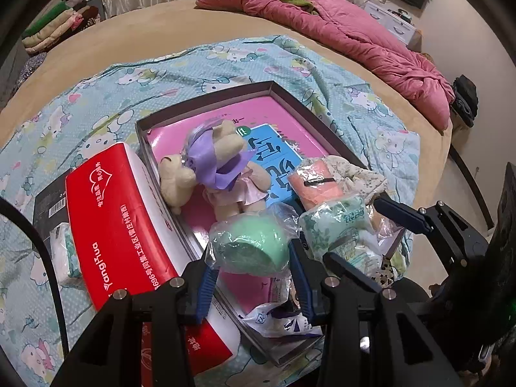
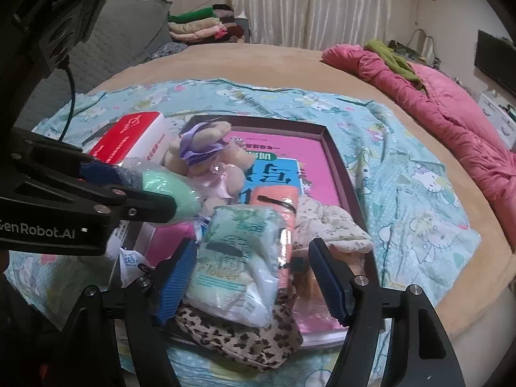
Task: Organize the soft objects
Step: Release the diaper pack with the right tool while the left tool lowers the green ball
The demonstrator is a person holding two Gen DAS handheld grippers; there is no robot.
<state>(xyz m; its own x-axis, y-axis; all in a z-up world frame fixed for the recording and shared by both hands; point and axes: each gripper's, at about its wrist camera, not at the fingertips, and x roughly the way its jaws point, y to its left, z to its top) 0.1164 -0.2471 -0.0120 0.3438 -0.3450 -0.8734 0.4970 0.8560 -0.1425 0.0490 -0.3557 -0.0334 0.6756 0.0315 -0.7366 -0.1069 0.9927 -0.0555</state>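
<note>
A shallow box [image 1: 206,103] with a pink book inside lies on the blue cartoon blanket. In it are a beige plush bear with purple ribbon [image 1: 213,164] [image 2: 206,158], an orange wrapped sponge [image 1: 314,183] [image 2: 274,203], a floral cloth [image 2: 329,225] and a tissue pack [image 1: 338,229] [image 2: 238,258]. My left gripper [image 1: 251,267] is shut on a green sponge in plastic wrap [image 1: 254,245] [image 2: 167,190] over the box's near end. My right gripper [image 2: 254,277] is open, its fingers on either side of the tissue pack, above a leopard-print cloth [image 2: 245,335].
A red and white tissue box [image 1: 129,225] lies left of the box, beside a black carton [image 1: 48,203]. A crumpled wrapper [image 1: 280,319] lies at the box's near corner. A pink duvet [image 1: 354,42] and folded clothes [image 1: 61,22] lie at the bed's far side.
</note>
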